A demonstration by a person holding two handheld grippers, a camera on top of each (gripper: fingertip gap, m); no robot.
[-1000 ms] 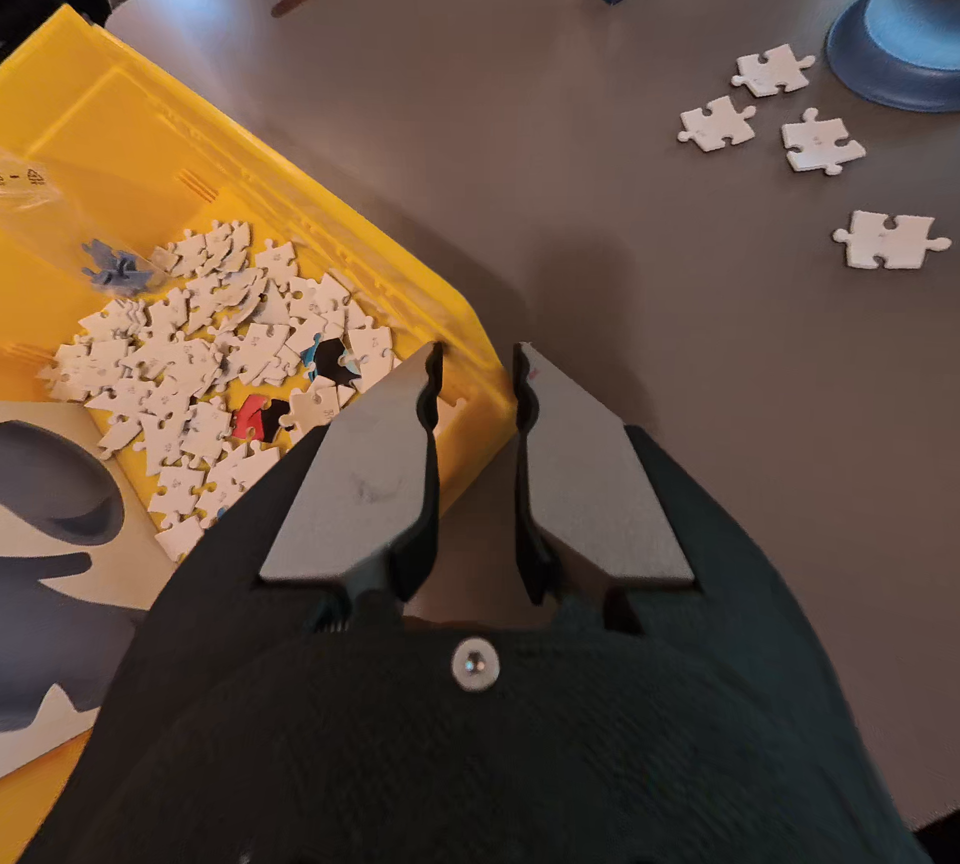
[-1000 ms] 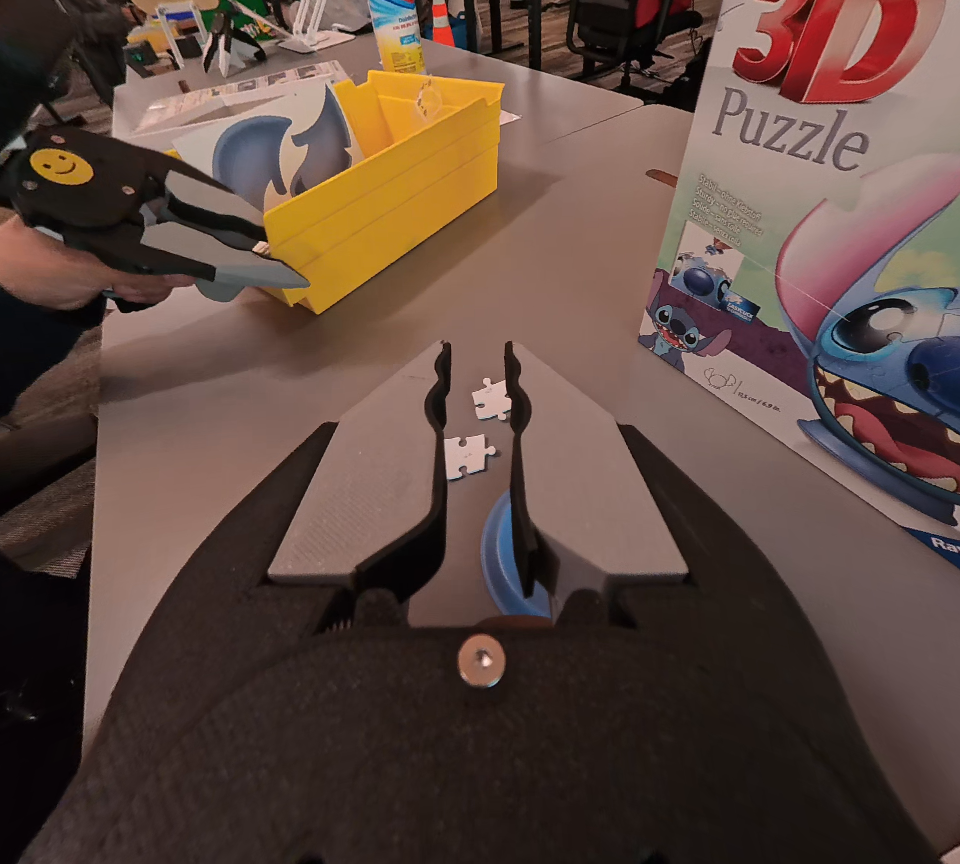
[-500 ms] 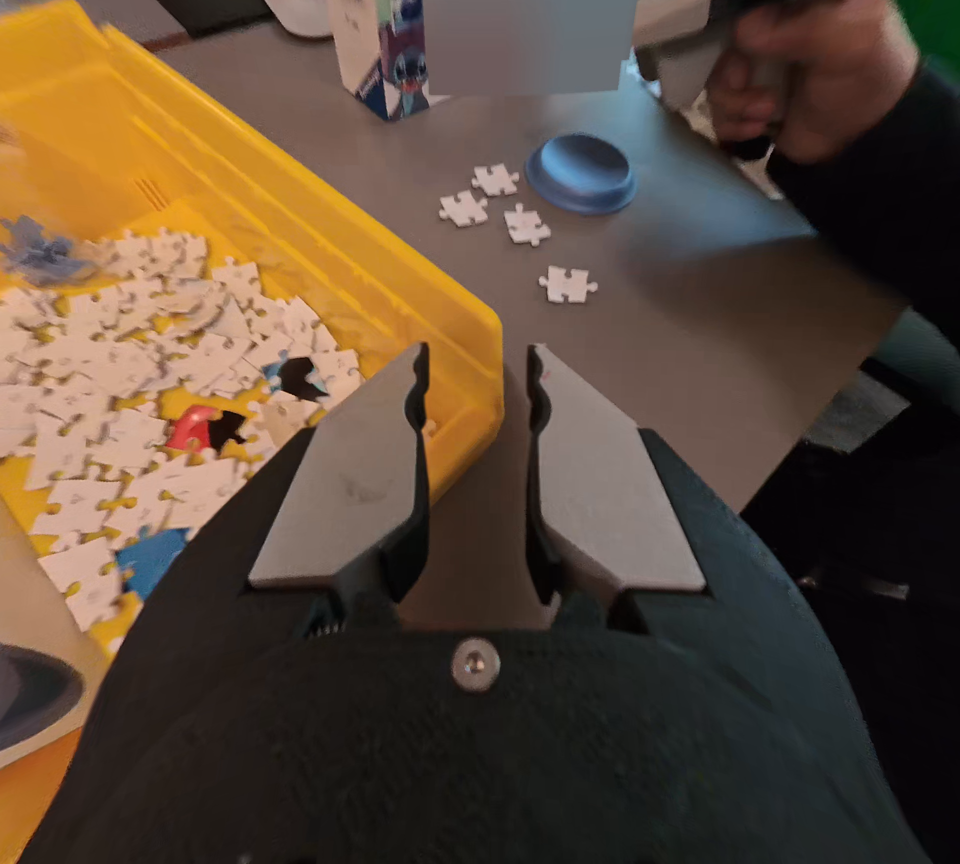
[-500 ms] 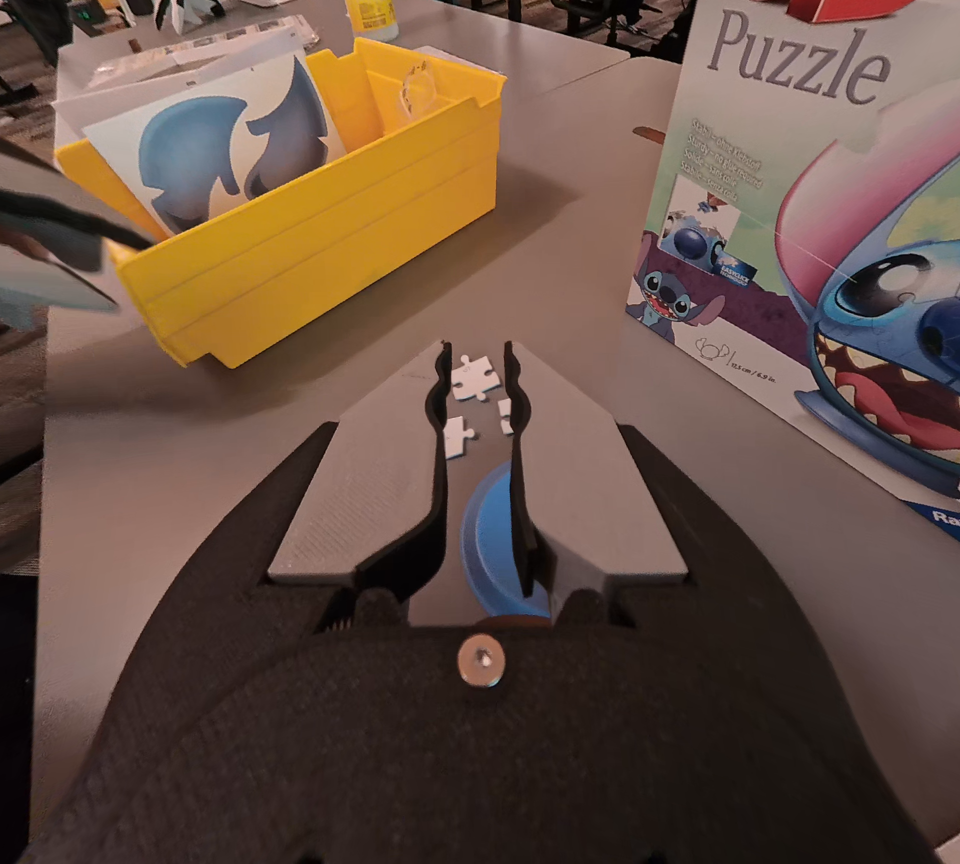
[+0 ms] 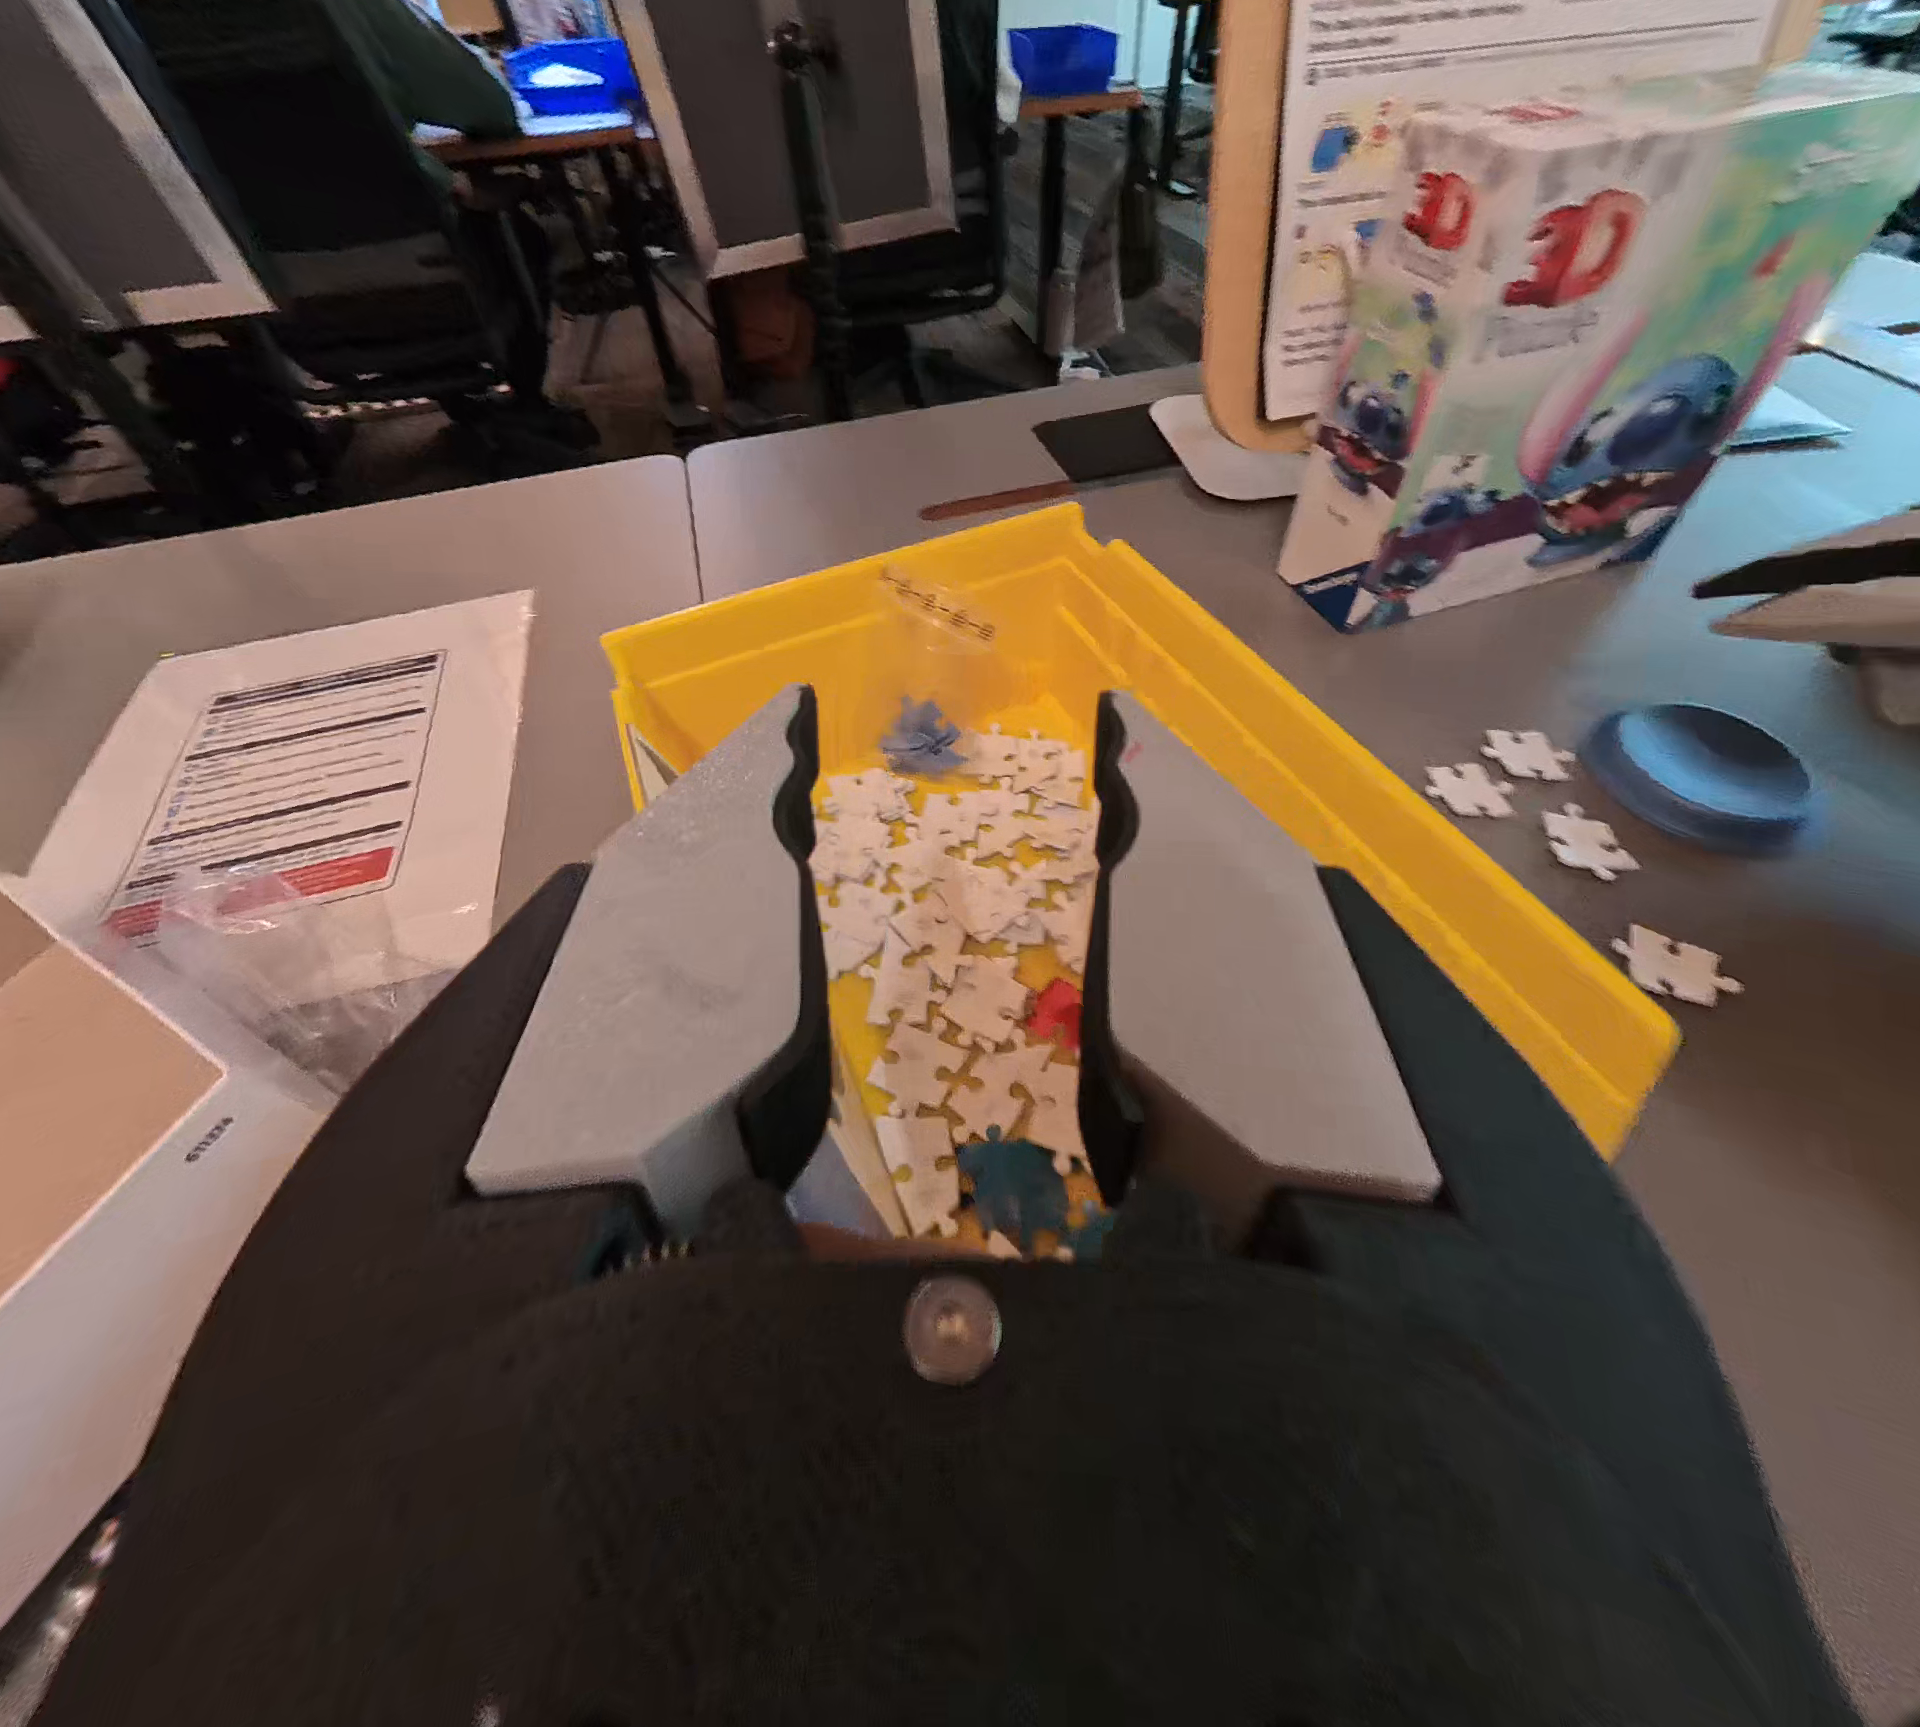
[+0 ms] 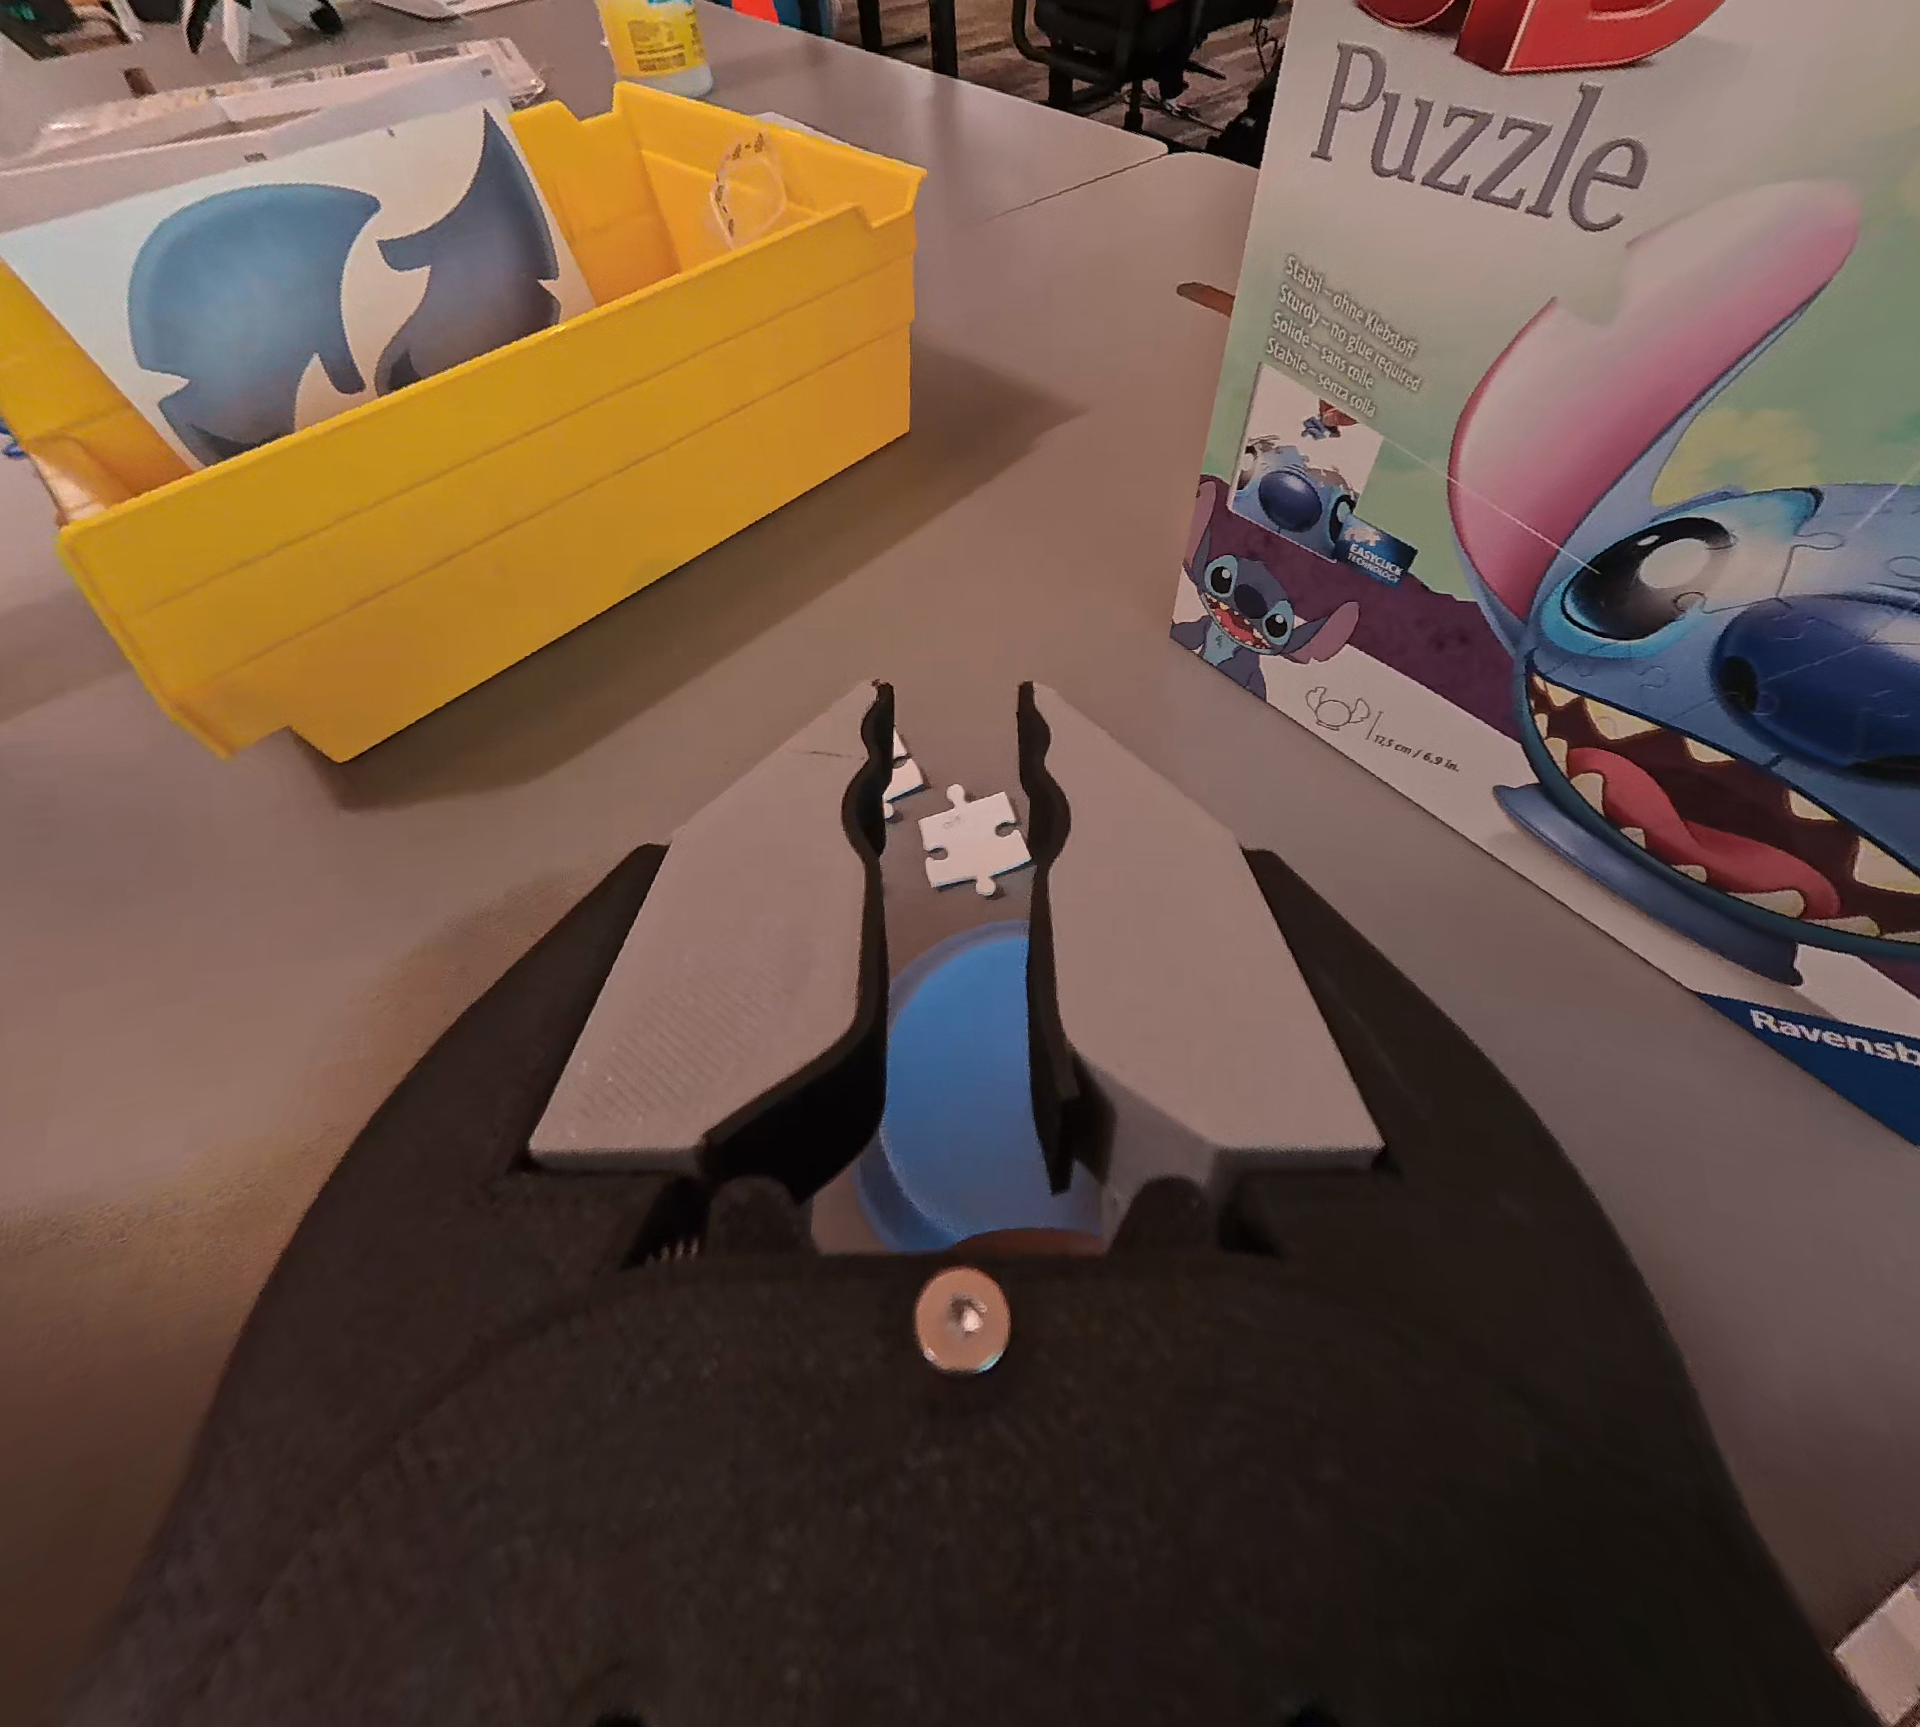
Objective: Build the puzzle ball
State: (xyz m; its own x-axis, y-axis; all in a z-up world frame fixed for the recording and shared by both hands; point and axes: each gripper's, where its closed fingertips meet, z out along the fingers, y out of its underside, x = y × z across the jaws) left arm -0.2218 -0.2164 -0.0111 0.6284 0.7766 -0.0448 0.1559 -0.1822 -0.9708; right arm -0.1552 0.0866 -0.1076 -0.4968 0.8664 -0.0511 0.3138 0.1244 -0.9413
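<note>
An open workroom with chairs and partitions lies behind a grey table (image 5: 343, 534) where everything is laid out. A yellow bin (image 5: 1382, 856) sits on it, its long axis running away from the left camera toward the far side, slightly to the right. Inside lies a heap of loose puzzle pieces (image 5: 956, 888), mostly white side up, pointing every way, with a red one (image 5: 1055, 1002) and a blue-green one (image 5: 1013, 1178) among them.

The left gripper (image 5: 951, 732) hangs over the bin with its jaws well apart and nothing between them. The right gripper (image 6: 951, 711) is held low over the table, jaws moderately apart and empty, above a blue round stand (image 6: 961, 1085); a single white piece (image 6: 977, 836) lies flat on the table just beyond the stand, between the finger lines, and another peeks out by the left finger. In the left view, four pieces (image 5: 1584, 841) lie near the stand, to the right of the bin. The puzzle box (image 6: 1579, 389) stands upright at the right.

The pieces look thin, light and stiff, probably smooth plastic, so they may slide or flip under a pinch. Taking one by two opposite edges, across its body rather than on a knob, seems safest; a piece lying flat may need tipping at an edge first.
</note>
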